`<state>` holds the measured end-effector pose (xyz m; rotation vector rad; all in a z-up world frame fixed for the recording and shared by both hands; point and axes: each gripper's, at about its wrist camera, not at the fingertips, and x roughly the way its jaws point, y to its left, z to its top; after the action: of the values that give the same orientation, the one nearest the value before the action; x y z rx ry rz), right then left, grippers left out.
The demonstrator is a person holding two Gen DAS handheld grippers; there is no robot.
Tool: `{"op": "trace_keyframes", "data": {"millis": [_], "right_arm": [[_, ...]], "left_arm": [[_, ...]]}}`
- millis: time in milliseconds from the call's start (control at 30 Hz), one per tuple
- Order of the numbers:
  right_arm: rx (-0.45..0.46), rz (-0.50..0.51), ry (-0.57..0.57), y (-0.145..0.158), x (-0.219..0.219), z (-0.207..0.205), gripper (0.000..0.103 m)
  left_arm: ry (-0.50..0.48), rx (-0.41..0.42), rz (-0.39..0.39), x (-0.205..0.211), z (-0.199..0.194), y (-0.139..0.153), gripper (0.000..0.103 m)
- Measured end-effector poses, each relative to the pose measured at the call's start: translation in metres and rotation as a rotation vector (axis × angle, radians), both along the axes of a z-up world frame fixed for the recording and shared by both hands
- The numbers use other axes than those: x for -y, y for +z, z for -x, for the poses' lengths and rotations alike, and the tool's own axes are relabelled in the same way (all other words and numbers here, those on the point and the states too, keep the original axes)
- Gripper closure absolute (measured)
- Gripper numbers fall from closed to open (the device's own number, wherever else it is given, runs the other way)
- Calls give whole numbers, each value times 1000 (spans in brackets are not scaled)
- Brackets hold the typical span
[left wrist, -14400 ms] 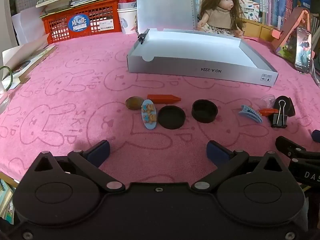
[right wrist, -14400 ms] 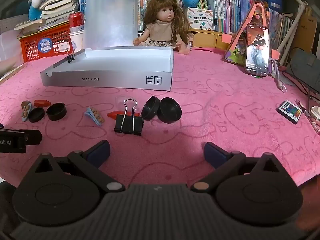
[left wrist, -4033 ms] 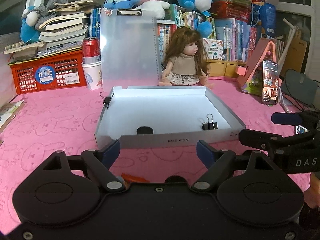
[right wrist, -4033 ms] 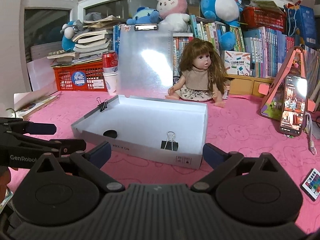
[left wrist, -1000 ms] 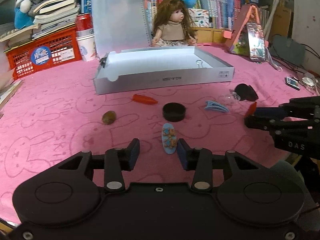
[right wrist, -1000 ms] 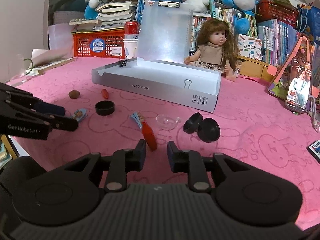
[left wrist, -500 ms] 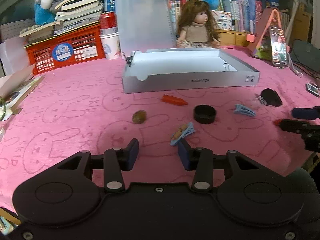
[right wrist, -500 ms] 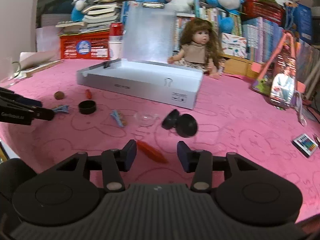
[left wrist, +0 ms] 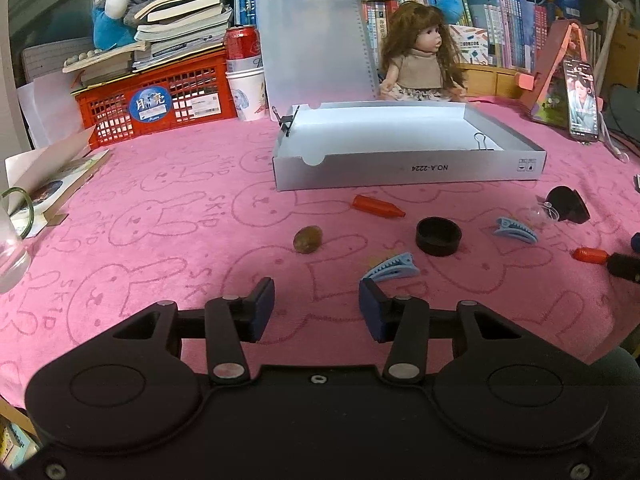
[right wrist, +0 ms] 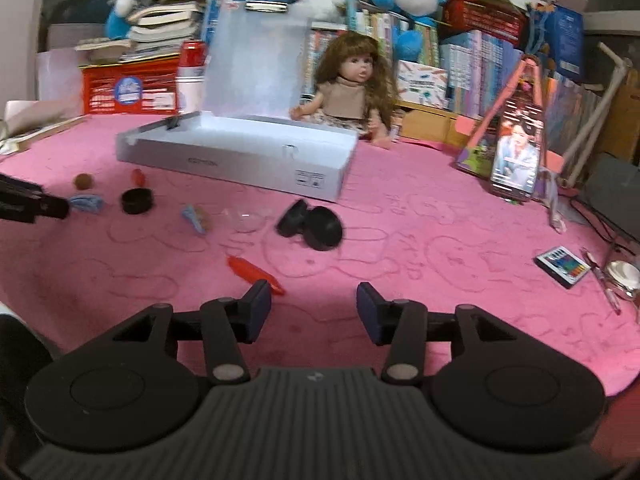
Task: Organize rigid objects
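A grey cardboard tray (left wrist: 408, 168) stands on the pink cloth; a binder clip (left wrist: 482, 141) shows inside it. In front lie an orange cone (left wrist: 378, 206), a brown nut (left wrist: 307, 239), a black cap (left wrist: 438, 236) and two blue hair clips (left wrist: 391, 266) (left wrist: 514, 231). My left gripper (left wrist: 317, 310) is open and empty; the near hair clip lies just beyond its right finger. My right gripper (right wrist: 314, 310) is open and empty; a second orange cone (right wrist: 254, 273) lies on the cloth by its left finger. Two black caps (right wrist: 314, 224) lie ahead.
A doll (left wrist: 420, 64), a clear clipboard (left wrist: 314, 40), a red basket (left wrist: 156, 96) with books and a phone on a stand (left wrist: 580, 100) line the back. A glass (left wrist: 12, 240) stands at the left edge. A remote (right wrist: 563, 266) lies right.
Both grippers opened wider and let go. The blue hair clip now lies on the cloth ahead of the left gripper, the orange cone by the right gripper's left finger. The right view swung right.
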<state>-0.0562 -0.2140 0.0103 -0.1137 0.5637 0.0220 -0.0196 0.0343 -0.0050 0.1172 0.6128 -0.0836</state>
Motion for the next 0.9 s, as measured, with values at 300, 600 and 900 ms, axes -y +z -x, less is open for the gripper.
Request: {"op": "trace_keyframes", "data": {"millis": [300, 600, 900], "right_arm": [[11, -39, -175, -2, 13, -4, 40], [88, -203, -154, -3, 0, 28, 64], [125, -268, -185, -11, -27, 21, 40]], "left_arm": [[73, 39, 84, -4, 10, 8, 55], [54, 58, 131, 15, 19, 10, 46], [111, 71, 159, 37, 10, 4, 31]]}}
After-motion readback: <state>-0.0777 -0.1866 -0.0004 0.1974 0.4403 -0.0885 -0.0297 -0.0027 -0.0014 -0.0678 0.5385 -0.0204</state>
